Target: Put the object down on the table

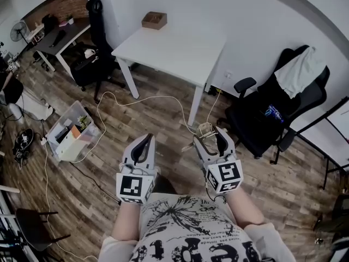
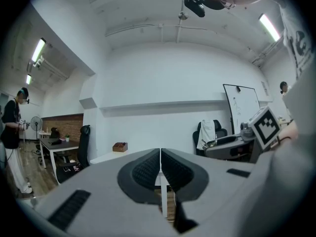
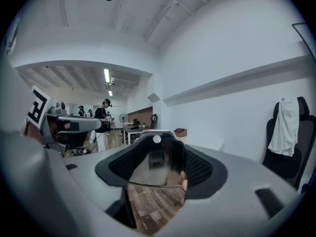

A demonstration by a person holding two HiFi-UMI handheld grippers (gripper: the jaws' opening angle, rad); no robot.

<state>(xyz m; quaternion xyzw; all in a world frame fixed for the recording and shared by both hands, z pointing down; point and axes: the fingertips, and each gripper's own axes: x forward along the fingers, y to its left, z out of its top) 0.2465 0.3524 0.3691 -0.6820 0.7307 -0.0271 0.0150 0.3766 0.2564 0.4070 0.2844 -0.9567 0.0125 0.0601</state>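
Observation:
My right gripper [image 1: 210,133] is held in front of my body, above the wood floor, shut on a clear, glassy box-like object [image 1: 204,130]. In the right gripper view that object [image 3: 154,162] fills the gap between the dark ribbed pads [image 3: 200,169], and the floor shows through it. Beside it, my left gripper [image 1: 145,142] is shut with nothing in it; its pads [image 2: 148,169] meet in the left gripper view. The white table [image 1: 180,51] stands ahead, beyond both grippers, with a small wooden box [image 1: 154,20] at its far corner.
A black office chair [image 1: 272,113] with a white cloth on it stands at the right, another black chair [image 1: 95,42] left of the table. A clear plastic bin [image 1: 71,132] and a white cable [image 1: 142,100] lie on the floor. A person [image 2: 12,132] stands far left.

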